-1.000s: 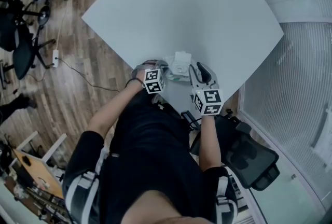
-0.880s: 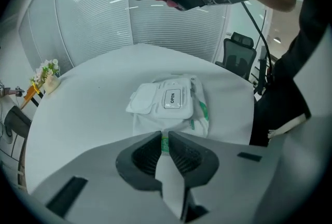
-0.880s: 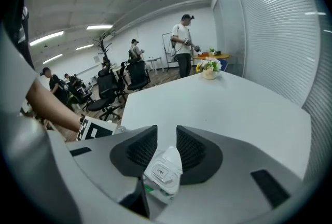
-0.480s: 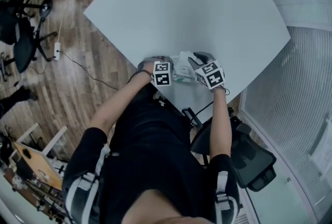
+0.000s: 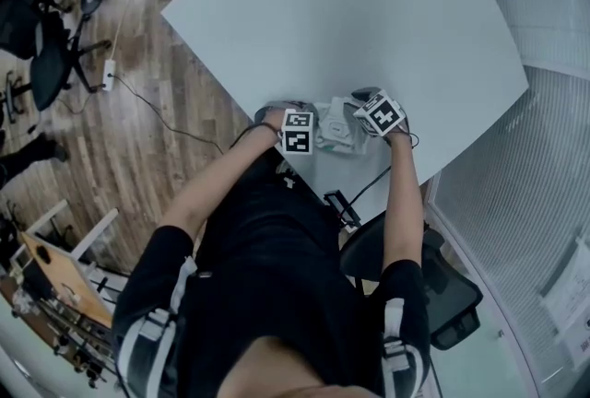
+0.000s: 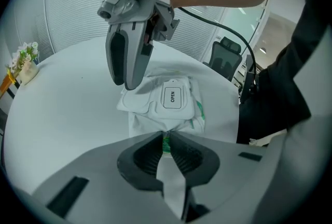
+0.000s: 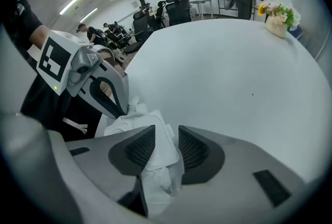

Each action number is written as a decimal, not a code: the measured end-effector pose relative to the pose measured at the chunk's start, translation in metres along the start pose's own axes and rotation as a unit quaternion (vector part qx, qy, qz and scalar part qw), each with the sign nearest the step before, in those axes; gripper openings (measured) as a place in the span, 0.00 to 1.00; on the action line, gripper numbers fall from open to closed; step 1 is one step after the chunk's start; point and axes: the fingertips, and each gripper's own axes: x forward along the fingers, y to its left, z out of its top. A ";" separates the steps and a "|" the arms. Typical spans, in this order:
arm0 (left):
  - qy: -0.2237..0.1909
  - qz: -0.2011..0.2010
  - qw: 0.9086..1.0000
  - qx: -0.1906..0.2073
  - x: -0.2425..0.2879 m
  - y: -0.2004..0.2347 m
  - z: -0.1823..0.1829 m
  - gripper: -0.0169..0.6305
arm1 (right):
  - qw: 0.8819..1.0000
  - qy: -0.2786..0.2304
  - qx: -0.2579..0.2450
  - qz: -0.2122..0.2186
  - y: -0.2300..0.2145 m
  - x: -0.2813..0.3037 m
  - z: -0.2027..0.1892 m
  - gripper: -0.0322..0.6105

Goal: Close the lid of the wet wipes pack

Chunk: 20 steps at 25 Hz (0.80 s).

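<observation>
Lying at the worktop's point(image 5: 369, 28) near edge, the wet wipes pack point(image 6: 174, 106) looks nearly finished: its lid point(image 6: 173, 97) sits flat, the left claw point(image 6: 166, 140) pinches the pack's end, and the right claw point(image 7: 166, 135), jaws just spread wide, straddles the pack loosely, perhaps leaving a final press.

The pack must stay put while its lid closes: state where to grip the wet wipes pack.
Grip the flat sealed end seam of the wet wipes pack, coming in from that end. The seam is thin and sticks out clear of the lid, so it fits the tongs and leaves the top free. The left gripper pinches it there.
</observation>
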 end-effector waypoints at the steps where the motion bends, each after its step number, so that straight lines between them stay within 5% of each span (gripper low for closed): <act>1: 0.001 -0.001 1.000 0.002 0.000 0.000 0.000 0.11 | 1.000 0.005 0.001 0.009 0.000 0.004 -0.002 0.30; 7: 0.004 0.003 1.000 0.004 -0.002 -0.001 0.001 0.11 | 0.998 0.021 -0.003 0.052 0.004 0.010 -0.005 0.26; 20: 0.008 0.017 1.000 -0.006 0.000 -0.003 -0.003 0.11 | 0.997 -0.029 -0.044 0.051 0.046 -0.041 0.004 0.16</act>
